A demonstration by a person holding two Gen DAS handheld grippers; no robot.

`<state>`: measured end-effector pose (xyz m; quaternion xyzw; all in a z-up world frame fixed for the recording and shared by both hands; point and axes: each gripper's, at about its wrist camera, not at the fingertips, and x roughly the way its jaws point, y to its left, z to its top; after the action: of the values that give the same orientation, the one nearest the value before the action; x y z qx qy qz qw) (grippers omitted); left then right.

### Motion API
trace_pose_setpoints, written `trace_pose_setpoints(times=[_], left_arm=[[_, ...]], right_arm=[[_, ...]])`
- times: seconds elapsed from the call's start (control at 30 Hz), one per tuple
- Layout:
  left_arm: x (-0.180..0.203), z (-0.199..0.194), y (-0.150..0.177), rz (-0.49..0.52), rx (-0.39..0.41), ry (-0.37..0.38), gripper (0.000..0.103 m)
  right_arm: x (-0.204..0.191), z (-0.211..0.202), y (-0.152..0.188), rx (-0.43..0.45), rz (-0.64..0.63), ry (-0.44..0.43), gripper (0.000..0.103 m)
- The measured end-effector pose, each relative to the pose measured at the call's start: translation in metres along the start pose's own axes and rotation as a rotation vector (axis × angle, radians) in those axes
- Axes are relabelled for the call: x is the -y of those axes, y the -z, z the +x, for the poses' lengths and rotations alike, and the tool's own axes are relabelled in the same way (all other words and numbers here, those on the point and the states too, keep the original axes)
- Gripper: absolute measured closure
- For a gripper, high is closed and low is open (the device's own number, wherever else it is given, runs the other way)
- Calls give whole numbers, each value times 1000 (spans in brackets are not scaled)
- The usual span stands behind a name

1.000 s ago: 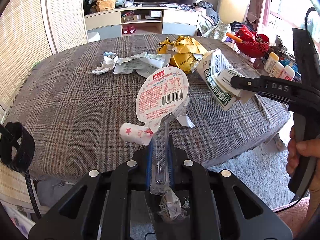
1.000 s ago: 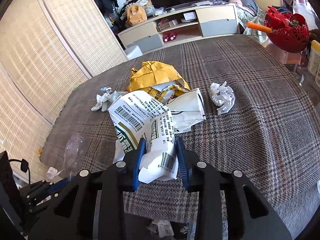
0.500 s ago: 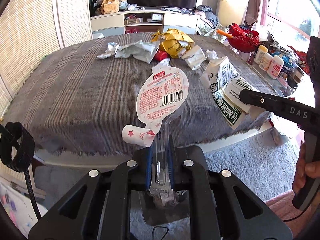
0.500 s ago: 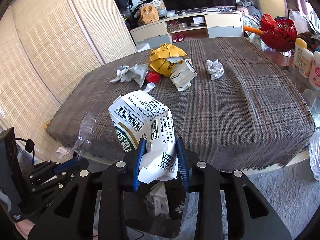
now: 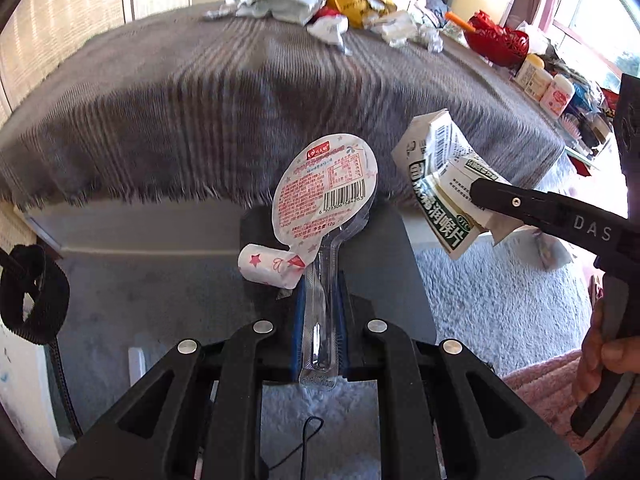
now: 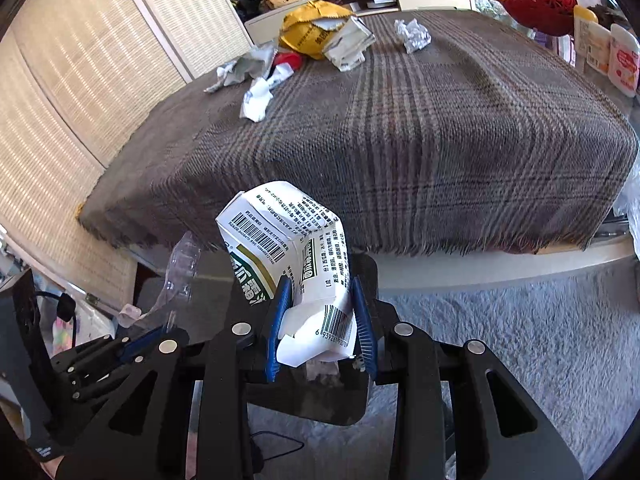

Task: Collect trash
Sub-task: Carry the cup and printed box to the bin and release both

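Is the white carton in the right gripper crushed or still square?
Crushed. The white carton is buckled and creased where the right gripper pinches it, its bottom flaps splayed open.

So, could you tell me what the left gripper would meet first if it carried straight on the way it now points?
Probably the dark bin just beyond the left gripper, which is shut on the clear plastic package. The package tip overlaps the bin's rim; depth is hard to judge, but nothing else appears nearer.

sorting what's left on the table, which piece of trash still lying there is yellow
The crumpled yellow wrapper at the far end of the plaid cloth. The other pieces around it, such as the crumpled paper ball, are white or pale.
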<state>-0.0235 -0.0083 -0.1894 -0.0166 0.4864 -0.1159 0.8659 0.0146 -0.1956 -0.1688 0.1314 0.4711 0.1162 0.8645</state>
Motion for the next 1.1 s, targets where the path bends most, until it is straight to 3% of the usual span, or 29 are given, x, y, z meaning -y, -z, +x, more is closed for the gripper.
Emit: trace_pose_setpoints(times=[0.37, 0.7, 0.77, 0.9, 0.97, 1.07, 1.1], left_arm=[[3, 51, 17, -12, -131, 0, 90], [-2, 54, 13, -15, -141, 15, 90], [-1, 53, 12, -13, -141, 4, 82], [-3, 48, 9, -12, -133, -18, 69], [-5, 44, 8, -19, -128, -23, 53], [-6, 37, 6, -29, -111, -41, 28], [-7, 36, 7, -29, -109, -52, 24]], right_arm=[[6, 41, 20, -107, 35, 27, 70], [-5, 50, 20, -139, 4, -2, 63], [-5, 50, 20, -132, 10, 13, 38], [-4, 47, 17, -120, 17, 28, 31], [-4, 45, 17, -116, 11, 50, 17], [-6, 45, 16, -122, -10, 75, 7], [-7, 44, 16, -122, -16, 82, 5]])
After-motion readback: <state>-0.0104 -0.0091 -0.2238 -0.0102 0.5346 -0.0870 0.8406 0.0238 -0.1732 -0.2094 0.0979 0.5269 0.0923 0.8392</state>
